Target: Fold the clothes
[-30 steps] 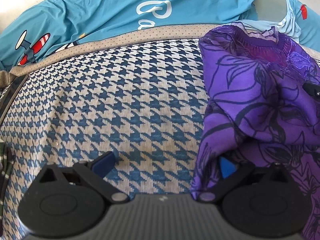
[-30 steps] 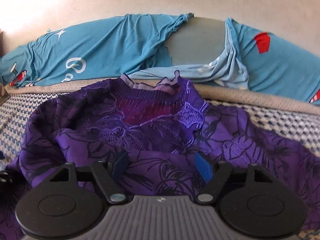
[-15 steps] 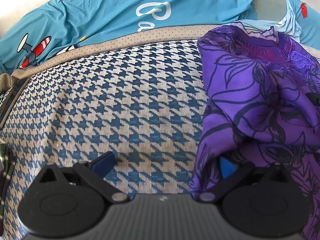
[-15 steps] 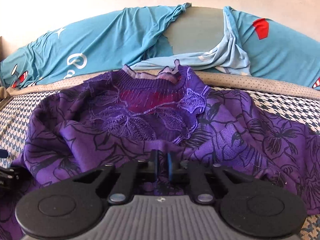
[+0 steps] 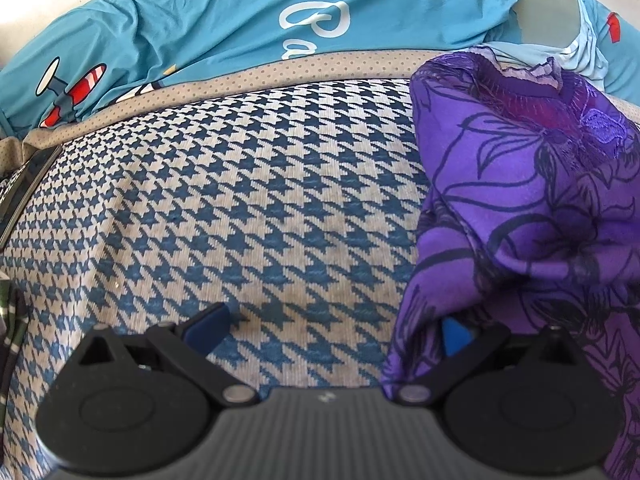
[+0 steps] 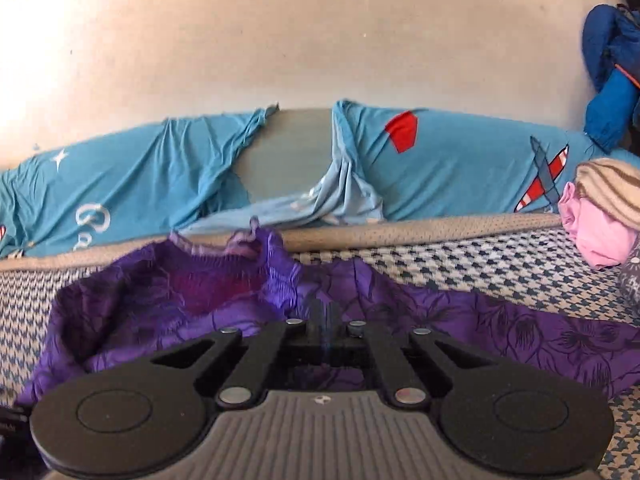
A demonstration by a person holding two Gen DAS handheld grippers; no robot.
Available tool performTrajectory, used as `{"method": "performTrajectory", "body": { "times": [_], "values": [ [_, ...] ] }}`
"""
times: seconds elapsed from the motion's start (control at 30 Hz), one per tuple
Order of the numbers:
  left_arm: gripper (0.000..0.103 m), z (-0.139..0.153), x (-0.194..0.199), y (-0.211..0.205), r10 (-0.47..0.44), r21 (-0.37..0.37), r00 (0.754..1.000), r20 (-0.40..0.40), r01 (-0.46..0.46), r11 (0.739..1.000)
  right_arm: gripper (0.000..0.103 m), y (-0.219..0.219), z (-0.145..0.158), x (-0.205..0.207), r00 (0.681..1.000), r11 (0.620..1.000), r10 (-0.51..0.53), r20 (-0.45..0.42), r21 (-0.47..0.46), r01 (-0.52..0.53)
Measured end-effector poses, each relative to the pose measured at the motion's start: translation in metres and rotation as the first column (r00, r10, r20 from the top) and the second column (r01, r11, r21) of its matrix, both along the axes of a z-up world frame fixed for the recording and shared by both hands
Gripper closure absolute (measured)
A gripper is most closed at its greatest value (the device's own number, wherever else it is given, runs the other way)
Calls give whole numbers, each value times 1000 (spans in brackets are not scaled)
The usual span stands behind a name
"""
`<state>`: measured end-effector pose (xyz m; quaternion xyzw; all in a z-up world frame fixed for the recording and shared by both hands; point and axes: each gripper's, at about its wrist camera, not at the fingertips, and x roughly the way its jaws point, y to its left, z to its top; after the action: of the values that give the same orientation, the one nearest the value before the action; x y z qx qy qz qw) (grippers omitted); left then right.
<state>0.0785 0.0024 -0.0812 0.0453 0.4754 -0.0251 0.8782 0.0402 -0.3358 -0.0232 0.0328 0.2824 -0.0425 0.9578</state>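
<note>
A purple floral top [image 5: 540, 208] lies crumpled on the houndstooth cover at the right of the left wrist view. My left gripper [image 5: 332, 326] is open and low over the cover. Its left fingertip [image 5: 208, 322] is over bare cover, and its right fingertip [image 5: 456, 334] is tucked into the top's left edge fold. In the right wrist view the purple top [image 6: 180, 312] spreads across the front, neckline toward the far side. My right gripper [image 6: 326, 316] is shut on a pinch of the top's fabric just below the neckline.
The blue-and-white houndstooth cover [image 5: 240, 200] spreads wide to the left of the top. A turquoise sheet [image 6: 460, 168] with airplane prints drapes the backrest against the wall. Pink and striped clothes [image 6: 596, 232] are piled at the far right. A blue jacket [image 6: 612, 48] hangs above them.
My right gripper went from open to shut on the purple top, then rose and tipped up, so more wall shows and the fabric is pulled up. The left gripper has barely moved.
</note>
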Motion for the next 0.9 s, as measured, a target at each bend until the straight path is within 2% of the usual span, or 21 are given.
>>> {"method": "performTrajectory", "body": {
  "times": [0.07, 0.13, 0.23, 0.37, 0.47, 0.57, 0.67, 0.83, 0.9],
  "values": [
    [0, 0, 1, 2, 9, -6, 1000, -1, -9, 1000, 99, -10, -5, 0, 999, 994, 32, -11, 101, -31],
    [0, 0, 0, 1, 15, 5, 1000, 7, -15, 1000, 99, -10, -8, 3, 994, 982, 110, -15, 156, -106],
    [0, 0, -2, 0, 19, 21, 1000, 17, -19, 1000, 98, 5, -10, 7, 988, 980, 154, 3, 127, -153],
    [0, 0, -1, 0, 25, 19, 1000, 18, -25, 999, 81, 22, 3, 6, 980, 985, 163, 115, 38, -168],
    [0, -1, -1, 3, 24, 10, 1000, 15, -24, 1000, 78, 34, 12, 4, 953, 965, 248, 173, 40, -258],
    [0, -1, 0, 3, 25, 6, 1000, 9, -25, 1000, 78, 56, 5, 7, 905, 906, 408, 118, 70, -417],
    [0, -1, 1, 5, 23, -7, 1000, -2, -24, 1000, 78, 83, -6, 4, 825, 823, 565, 30, 61, -565],
    [0, -1, 4, 6, 26, -13, 1000, -11, -26, 1000, 76, 110, -24, -9, 731, 732, 680, -58, 15, -681],
    [0, 0, 5, 7, 26, -15, 1000, -14, -26, 1000, 71, 120, -31, -14, 687, 690, 720, -95, 1, -723]
  ]
}}
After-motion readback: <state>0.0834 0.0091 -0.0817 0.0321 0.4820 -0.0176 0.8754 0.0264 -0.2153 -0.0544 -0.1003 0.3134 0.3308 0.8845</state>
